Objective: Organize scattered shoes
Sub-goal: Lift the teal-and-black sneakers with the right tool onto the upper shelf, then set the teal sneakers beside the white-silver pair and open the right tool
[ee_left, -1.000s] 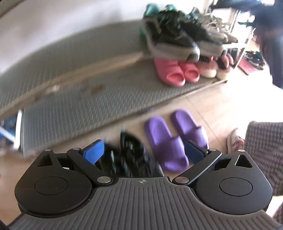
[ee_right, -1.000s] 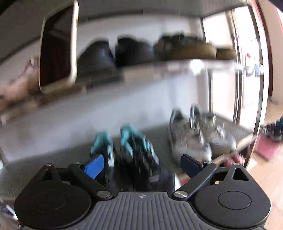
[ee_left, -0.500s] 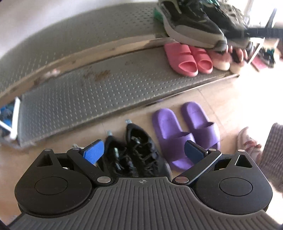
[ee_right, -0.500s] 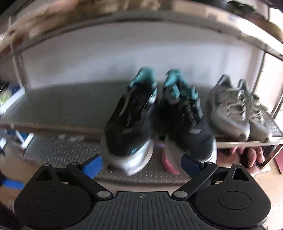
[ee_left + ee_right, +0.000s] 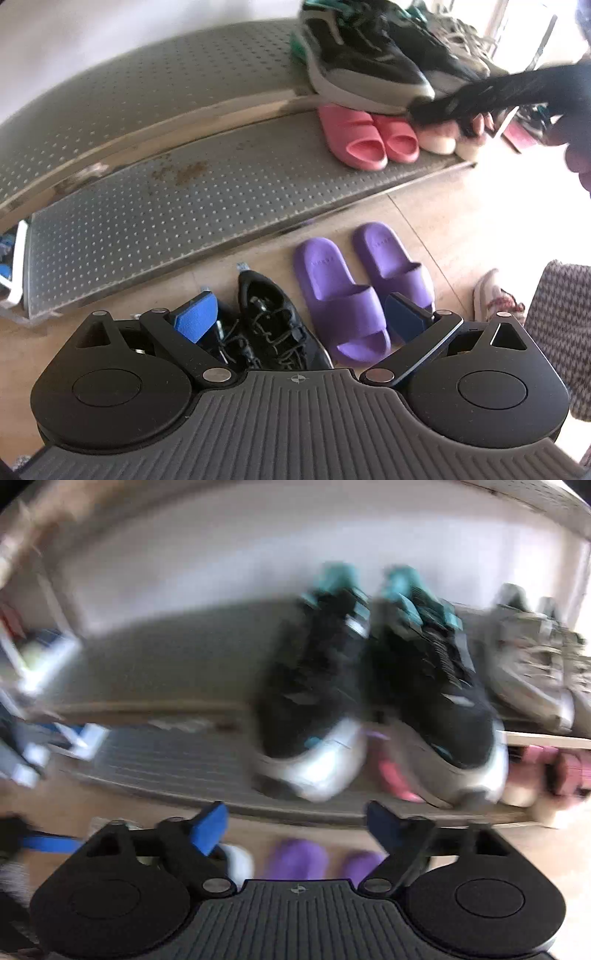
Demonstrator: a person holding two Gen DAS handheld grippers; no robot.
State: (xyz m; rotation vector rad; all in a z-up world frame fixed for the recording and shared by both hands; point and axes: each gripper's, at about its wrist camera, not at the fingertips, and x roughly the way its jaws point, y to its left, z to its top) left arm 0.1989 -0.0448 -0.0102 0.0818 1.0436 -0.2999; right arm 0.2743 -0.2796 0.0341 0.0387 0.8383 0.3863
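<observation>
On the floor by the rack: black lace-up shoes point(image 5: 273, 325), purple slides point(image 5: 354, 295) beside them
Left gripper point(image 5: 299, 314): jaws open over the black shoes; nothing held
Right gripper point(image 5: 295, 823): jaws closing, nothing between; facing black-and-teal sneakers point(image 5: 373, 686) on the shelf point(image 5: 147, 679)

Bare lower shelf point(image 5: 147, 206) beside pink slippers point(image 5: 365, 142)

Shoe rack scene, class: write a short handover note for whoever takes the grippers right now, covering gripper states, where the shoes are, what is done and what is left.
Left gripper: open, empty, above the black shoes on the floor.
Right gripper: empty, jaws closing with nothing between them, facing the rack.
Done: black-teal sneakers and grey sneakers on the upper shelf; pink slippers on the lower shelf.
Left: black shoes and purple slippers on the floor in front of the rack; lower shelf has free space on its left part.
</observation>
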